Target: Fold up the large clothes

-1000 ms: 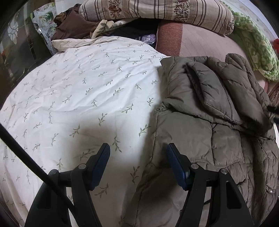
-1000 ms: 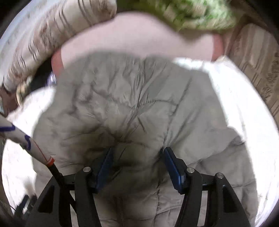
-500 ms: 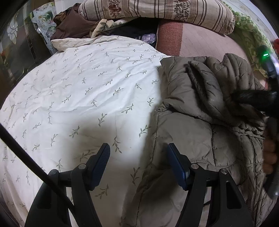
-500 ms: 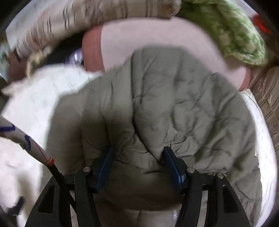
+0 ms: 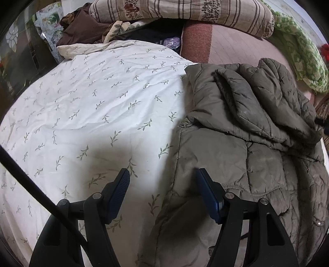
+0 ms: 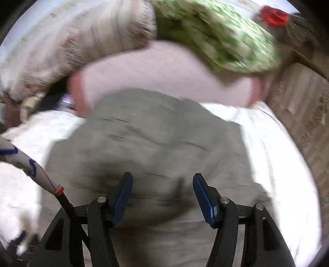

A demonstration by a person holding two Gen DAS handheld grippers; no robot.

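An olive quilted jacket (image 5: 236,156) lies spread on the right side of a white leaf-print bed sheet (image 5: 98,102), with a sleeve (image 5: 246,102) folded across its upper part. My left gripper (image 5: 162,180) hangs open just above the jacket's left edge, one finger over the sheet and one over the fabric, with nothing between the pads. The right wrist view is blurred by motion. There the jacket (image 6: 156,143) fills the middle, and my right gripper (image 6: 162,184) is open above it with no cloth pinched.
At the head of the bed lie a striped pillow (image 5: 185,10), a pink cushion (image 5: 236,47), a green patterned quilt (image 5: 304,57) and a heap of brown clothes (image 5: 82,30). A black cable (image 5: 30,184) crosses the lower left. The bed's left edge drops to dark furniture.
Half a second ago the right gripper reached in over the folded sleeve at the right of the left wrist view; it has now pulled back out of that view. The left gripper stayed still.
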